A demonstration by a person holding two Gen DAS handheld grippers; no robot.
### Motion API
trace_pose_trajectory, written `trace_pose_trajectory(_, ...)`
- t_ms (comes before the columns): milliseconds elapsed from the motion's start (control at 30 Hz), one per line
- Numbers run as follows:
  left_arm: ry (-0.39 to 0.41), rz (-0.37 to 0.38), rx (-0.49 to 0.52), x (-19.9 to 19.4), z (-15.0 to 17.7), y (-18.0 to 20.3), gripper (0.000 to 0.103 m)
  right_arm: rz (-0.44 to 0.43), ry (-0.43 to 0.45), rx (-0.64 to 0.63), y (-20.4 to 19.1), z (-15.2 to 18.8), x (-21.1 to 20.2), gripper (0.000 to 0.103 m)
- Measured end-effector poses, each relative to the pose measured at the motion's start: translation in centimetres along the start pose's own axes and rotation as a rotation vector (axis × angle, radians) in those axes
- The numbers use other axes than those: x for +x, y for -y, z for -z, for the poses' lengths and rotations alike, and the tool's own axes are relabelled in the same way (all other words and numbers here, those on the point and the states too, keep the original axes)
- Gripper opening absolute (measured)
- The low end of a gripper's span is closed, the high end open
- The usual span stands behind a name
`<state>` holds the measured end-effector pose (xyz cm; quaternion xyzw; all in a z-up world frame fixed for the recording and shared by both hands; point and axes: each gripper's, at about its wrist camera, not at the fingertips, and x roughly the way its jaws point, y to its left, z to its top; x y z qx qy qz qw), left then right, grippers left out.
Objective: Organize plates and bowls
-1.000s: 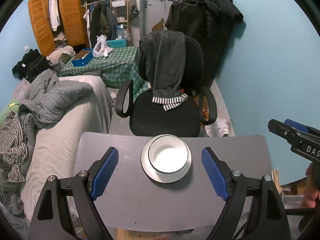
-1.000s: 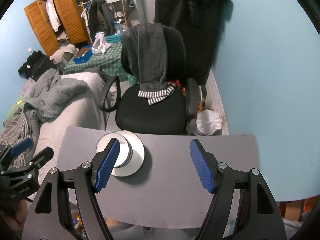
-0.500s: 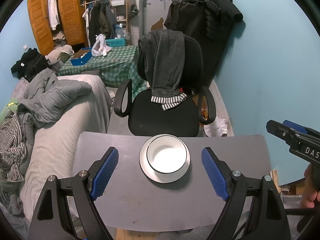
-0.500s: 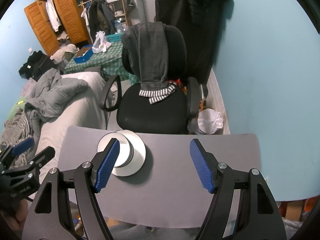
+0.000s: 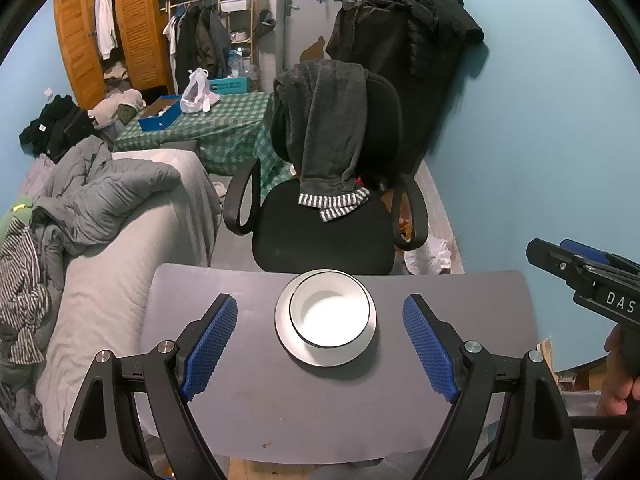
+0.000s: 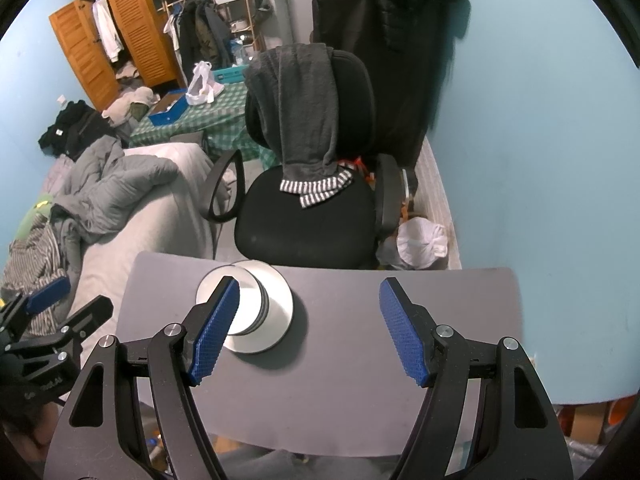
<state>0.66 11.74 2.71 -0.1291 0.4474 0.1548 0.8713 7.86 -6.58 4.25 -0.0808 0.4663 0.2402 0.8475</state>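
A white bowl (image 5: 330, 312) with a dark rim sits inside a silvery plate (image 5: 362, 350) near the far edge of the grey table (image 5: 320, 408). My left gripper (image 5: 326, 346) is open and empty, held above the table with the stack between its blue pads. My right gripper (image 6: 310, 330) is open and empty, to the right of the stack; the bowl (image 6: 250, 308) and the plate (image 6: 276, 308) show beside and behind its left finger (image 6: 214, 328).
A black office chair (image 5: 328, 216) draped with a dark garment stands just beyond the table's far edge. A bed with grey bedding (image 5: 104, 208) lies to the left. A blue wall (image 5: 540, 140) is on the right. The right gripper's side (image 5: 584, 276) shows at the left view's right edge.
Both grippers have shifted very slightly; the bowl and plate stay in place on the table. Both stay open.
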Motion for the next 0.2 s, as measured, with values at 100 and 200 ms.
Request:
trace_pose_trajectory(100, -0.003, 0.000, -0.003, 0.06, -0.06, 0.05, 0.086, 0.000, -0.003, 0.000, -0.14, 0.14, 0.02, 0.072)
trace_pose_trajectory(200, -0.007, -0.001, -0.003, 0.08, -0.10, 0.05, 0.086, -0.001, -0.002, 0.001, -0.07, 0.03, 0.02, 0.072)
